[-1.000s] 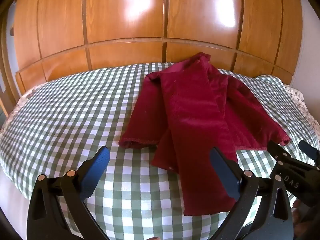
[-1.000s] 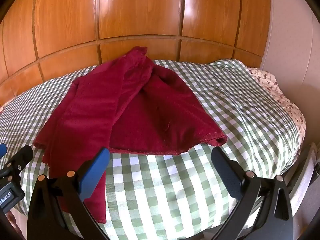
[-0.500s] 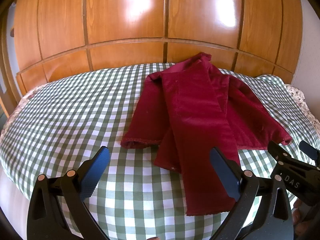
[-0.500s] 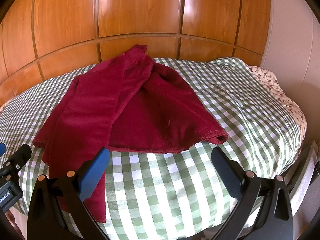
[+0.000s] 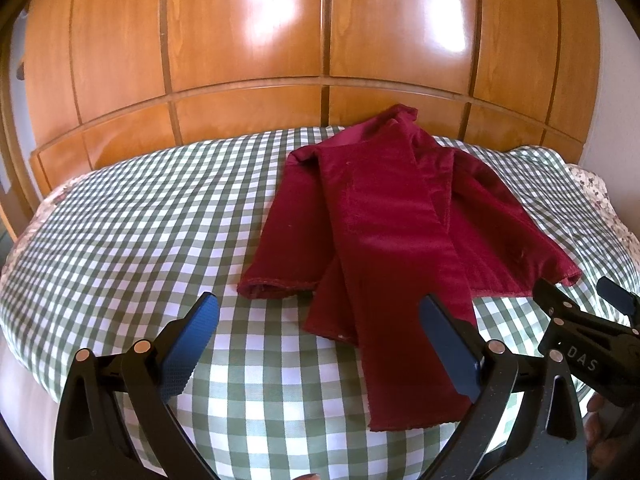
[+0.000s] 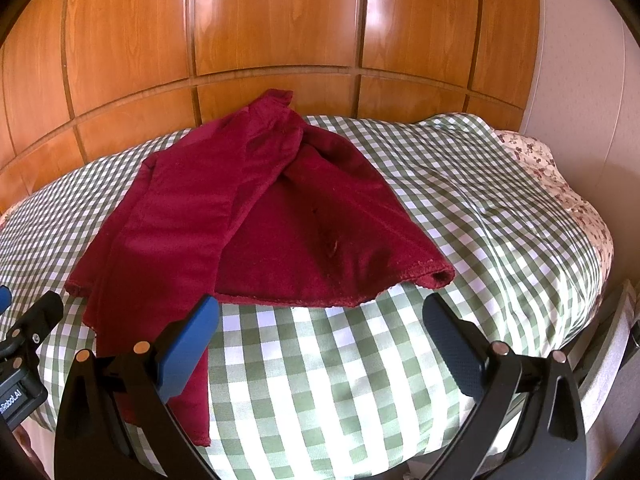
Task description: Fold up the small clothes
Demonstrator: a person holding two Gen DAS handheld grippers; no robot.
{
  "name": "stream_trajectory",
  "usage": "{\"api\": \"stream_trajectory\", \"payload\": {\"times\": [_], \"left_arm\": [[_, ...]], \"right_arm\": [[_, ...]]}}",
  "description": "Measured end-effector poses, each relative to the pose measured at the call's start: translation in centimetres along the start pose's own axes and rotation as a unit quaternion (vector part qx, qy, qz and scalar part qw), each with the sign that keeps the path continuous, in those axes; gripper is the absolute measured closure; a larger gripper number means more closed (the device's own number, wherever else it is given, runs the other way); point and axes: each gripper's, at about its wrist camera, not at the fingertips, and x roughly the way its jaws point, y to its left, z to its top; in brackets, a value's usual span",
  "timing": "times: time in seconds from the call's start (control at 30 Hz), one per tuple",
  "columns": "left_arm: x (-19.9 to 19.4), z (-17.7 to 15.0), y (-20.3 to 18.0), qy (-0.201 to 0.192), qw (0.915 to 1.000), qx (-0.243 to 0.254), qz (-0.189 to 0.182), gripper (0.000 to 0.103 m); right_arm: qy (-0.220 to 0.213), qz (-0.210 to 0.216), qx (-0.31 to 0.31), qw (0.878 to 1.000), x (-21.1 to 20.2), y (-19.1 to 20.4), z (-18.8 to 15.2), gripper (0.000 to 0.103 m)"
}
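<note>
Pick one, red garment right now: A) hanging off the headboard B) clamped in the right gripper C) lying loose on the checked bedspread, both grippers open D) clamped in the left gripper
C: the red garment lies on the checked bedspread, with the left gripper and right gripper both open and holding nothing.

A dark red, plain velvety garment lies on a bed cover checked in green and white gingham. At the bed's right edge a cream sheet printed with small dark red flowers shows beneath the checks. Behind the bed stands glossy orange-brown wooden panelling with darker seams and bright white glare patches. The left claw and right claw are black-framed, each with textured blue pads.
</note>
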Motion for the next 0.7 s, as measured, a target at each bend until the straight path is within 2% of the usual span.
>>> {"api": "stream_trajectory", "payload": {"times": [0.7], "left_arm": [[0.7, -0.4, -1.2, 0.010, 0.9995, 0.026, -0.013, 0.004]], "right_arm": [[0.008, -0.006, 0.009, 1.000, 0.7, -0.8, -0.1, 0.002]]}}
